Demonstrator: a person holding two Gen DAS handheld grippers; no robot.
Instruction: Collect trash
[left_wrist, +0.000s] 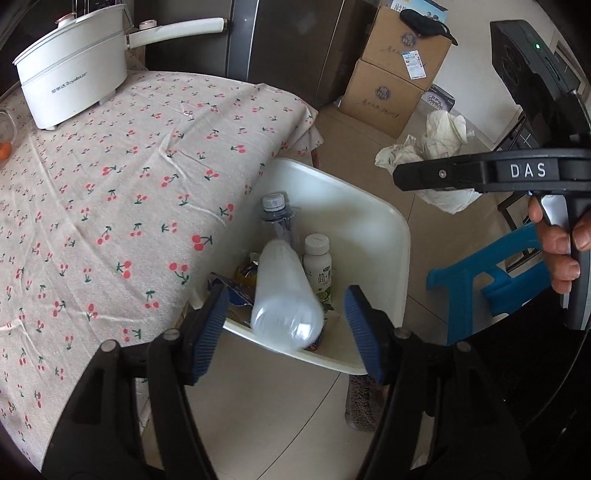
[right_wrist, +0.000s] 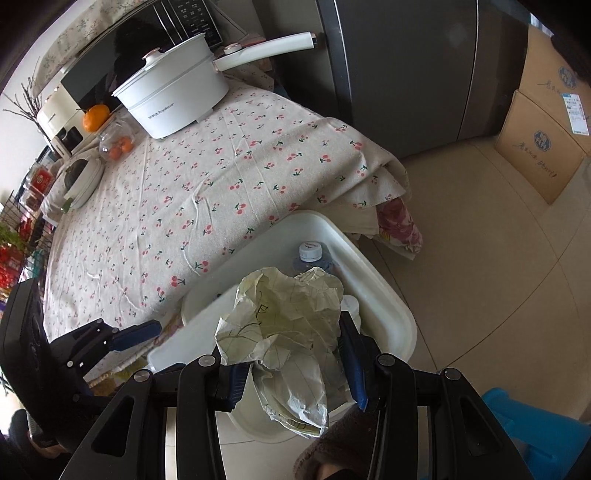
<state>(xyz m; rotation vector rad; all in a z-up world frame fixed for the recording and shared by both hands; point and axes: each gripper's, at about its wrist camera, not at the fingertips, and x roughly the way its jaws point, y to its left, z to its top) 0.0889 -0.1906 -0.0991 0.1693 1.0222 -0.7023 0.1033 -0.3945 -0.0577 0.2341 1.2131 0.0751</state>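
White bin: the white bin (left_wrist: 384, 236) stands on the floor, touching the edge of the desk (left_wrist: 110, 184) with its cherry-print cloth.
Step in hand: dropping trash into the bin; this looks like the release stage.
Left gripper: the left gripper (left_wrist: 284, 325) hangs above the bin, jaws spread wide, pads clear of the frosted bottle (left_wrist: 284, 295), which is blurred between them and appears to be falling in.
Right gripper: the right gripper (right_wrist: 295, 365) has its jaws partly closed on the crumpled paper (right_wrist: 284, 332), held just over the bin.
Next move: judged from this, the right jaws need to part over the bin mouth so the paper falls inside, not on the rim.
Count, bin contents: one clear capped bottle (left_wrist: 277, 218), one small white labelled bottle (left_wrist: 317, 266), one yellowish wrapper (left_wrist: 247, 273), partly hidden; other scraps underneath cannot be told.
Count, in the jaws or leaving them: one frosted bottle, one paper wad.
Count, desk: no loose trash visible; one white electric pot (left_wrist: 74, 77).
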